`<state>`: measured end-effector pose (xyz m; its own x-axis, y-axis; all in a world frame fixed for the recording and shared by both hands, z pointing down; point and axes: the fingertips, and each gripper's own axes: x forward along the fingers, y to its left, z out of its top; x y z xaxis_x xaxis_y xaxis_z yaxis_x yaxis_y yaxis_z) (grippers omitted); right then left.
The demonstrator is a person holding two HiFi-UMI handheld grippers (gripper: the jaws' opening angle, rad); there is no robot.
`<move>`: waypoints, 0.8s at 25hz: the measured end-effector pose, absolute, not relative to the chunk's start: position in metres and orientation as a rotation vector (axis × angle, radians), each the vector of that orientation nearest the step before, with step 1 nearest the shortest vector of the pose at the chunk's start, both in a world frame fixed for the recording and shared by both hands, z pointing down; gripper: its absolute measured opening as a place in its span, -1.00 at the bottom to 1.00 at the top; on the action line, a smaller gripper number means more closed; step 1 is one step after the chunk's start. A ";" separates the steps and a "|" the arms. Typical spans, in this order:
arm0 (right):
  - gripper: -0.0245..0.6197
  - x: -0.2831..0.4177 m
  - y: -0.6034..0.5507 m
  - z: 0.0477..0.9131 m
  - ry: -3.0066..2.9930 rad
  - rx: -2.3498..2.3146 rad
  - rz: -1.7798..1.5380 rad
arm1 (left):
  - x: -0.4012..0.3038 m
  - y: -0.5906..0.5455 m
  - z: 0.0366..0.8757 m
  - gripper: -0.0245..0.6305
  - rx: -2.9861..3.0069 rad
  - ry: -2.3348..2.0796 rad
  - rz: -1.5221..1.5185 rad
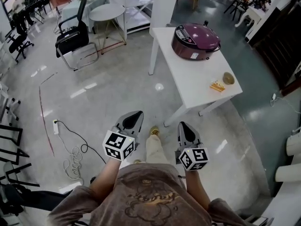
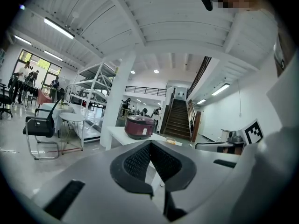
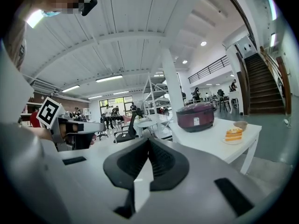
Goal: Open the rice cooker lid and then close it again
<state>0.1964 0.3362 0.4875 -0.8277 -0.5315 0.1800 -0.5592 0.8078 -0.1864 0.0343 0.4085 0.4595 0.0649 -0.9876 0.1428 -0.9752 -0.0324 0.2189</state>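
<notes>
A maroon rice cooker (image 1: 195, 41) with its lid down stands at the far end of a white table (image 1: 197, 81). It also shows in the left gripper view as the cooker (image 2: 139, 126) and in the right gripper view as the cooker (image 3: 195, 116). I hold both grippers in front of my body over the floor, well short of the table. The left gripper (image 1: 138, 113) (image 2: 150, 143) is shut with nothing in it. The right gripper (image 1: 182, 125) (image 3: 148, 140) is shut and empty too. Both point roughly level toward the table.
A cake slice (image 1: 217, 86) and a small bowl (image 1: 228, 77) lie near the table's near end. A black office chair (image 1: 73, 36) and a round table (image 1: 107, 12) stand to the left. A power strip with cable (image 1: 55, 126) lies on the floor.
</notes>
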 end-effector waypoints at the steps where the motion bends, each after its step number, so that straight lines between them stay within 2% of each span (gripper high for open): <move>1: -0.94 0.192 0.330 0.488 -2.873 0.865 0.349 | 0.031 0.403 0.459 -0.86 2.086 -1.988 -0.074; 20: -0.94 0.115 0.153 0.472 -2.884 0.833 0.323 | -0.043 0.232 0.441 -0.86 2.082 -1.996 -0.117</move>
